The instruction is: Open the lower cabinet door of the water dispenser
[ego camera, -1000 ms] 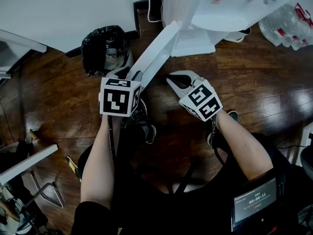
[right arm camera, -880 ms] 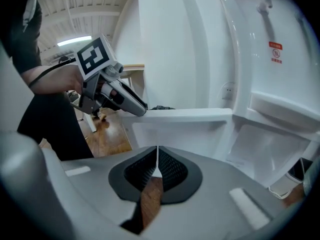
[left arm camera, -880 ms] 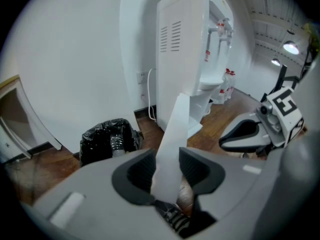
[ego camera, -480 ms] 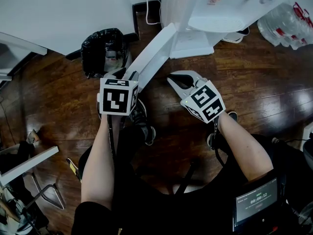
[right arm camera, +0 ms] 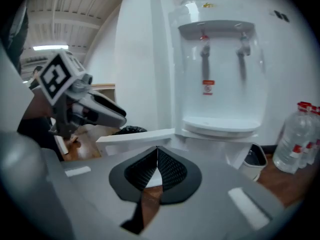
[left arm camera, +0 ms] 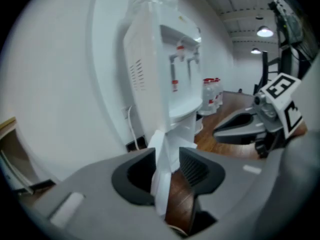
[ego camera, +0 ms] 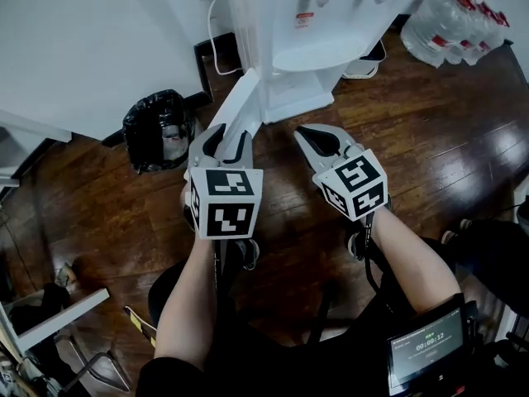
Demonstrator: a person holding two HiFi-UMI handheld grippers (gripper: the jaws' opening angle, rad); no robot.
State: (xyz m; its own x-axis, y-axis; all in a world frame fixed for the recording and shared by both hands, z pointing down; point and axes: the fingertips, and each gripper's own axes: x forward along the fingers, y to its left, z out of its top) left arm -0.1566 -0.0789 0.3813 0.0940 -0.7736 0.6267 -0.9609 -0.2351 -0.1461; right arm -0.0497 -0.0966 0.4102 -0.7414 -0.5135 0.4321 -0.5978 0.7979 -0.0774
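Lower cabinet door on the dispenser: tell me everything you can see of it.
The lower cabinet door is a plain white flat panel, plastic-looking, swung wide open from the water dispenser, upright above the wood floor. Its free edge stands between the left gripper's parted jaws, a gap showing beside one pad.

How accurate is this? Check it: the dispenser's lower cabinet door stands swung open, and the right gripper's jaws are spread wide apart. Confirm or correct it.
One thing is wrong. The right gripper has its jaws shut, pads together with nothing between them, as the right gripper view shows. The rest holds: the lower cabinet door stands swung open from the water dispenser.
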